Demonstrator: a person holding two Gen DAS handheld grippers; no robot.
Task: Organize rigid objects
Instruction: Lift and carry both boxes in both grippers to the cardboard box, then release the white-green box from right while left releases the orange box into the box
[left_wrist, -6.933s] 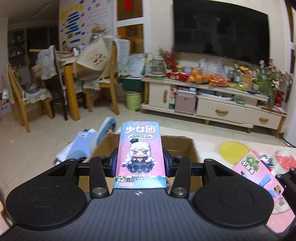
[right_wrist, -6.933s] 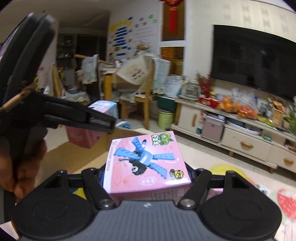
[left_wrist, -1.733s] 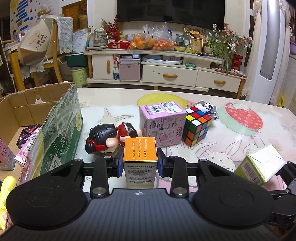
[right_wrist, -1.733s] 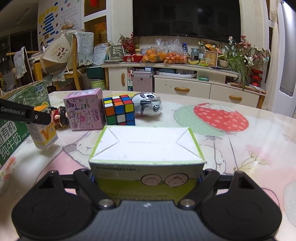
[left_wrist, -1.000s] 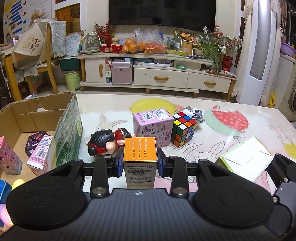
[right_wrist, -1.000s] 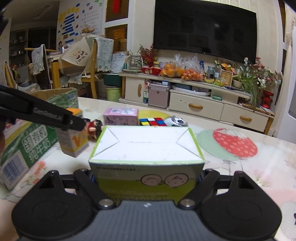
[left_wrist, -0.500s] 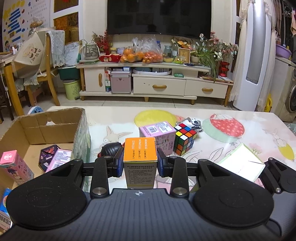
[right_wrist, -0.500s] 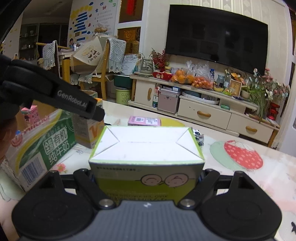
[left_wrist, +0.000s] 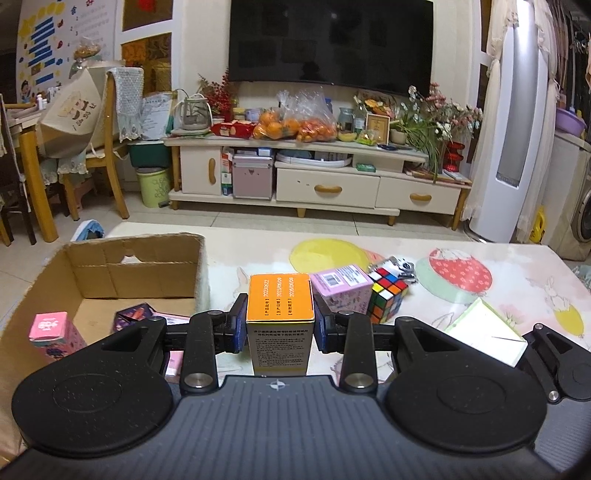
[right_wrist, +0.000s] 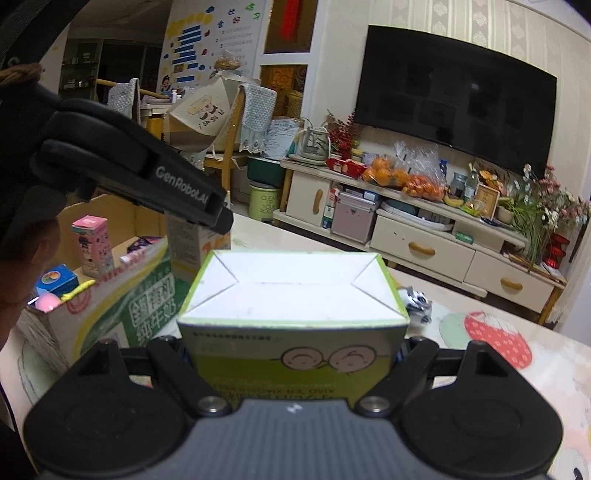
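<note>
Two grippers each clamp a carton: the left gripper (left_wrist: 280, 326), jaws narrow, pinches a small orange-topped box (left_wrist: 280, 308) beside the open brown cardboard box (left_wrist: 110, 273); the right gripper (right_wrist: 293, 354), jaws wide, grips a green-and-white carton (right_wrist: 293, 321); both hang above a pastel-patterned table (left_wrist: 480, 295) facing a cream TV cabinet (left_wrist: 325, 184).

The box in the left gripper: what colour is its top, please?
Orange top on the box, clearest in the left wrist view.

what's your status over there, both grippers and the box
Left gripper shut on orange carton. Right gripper shut on green carton. Cardboard box open, part filled. Nothing blocking.
</note>
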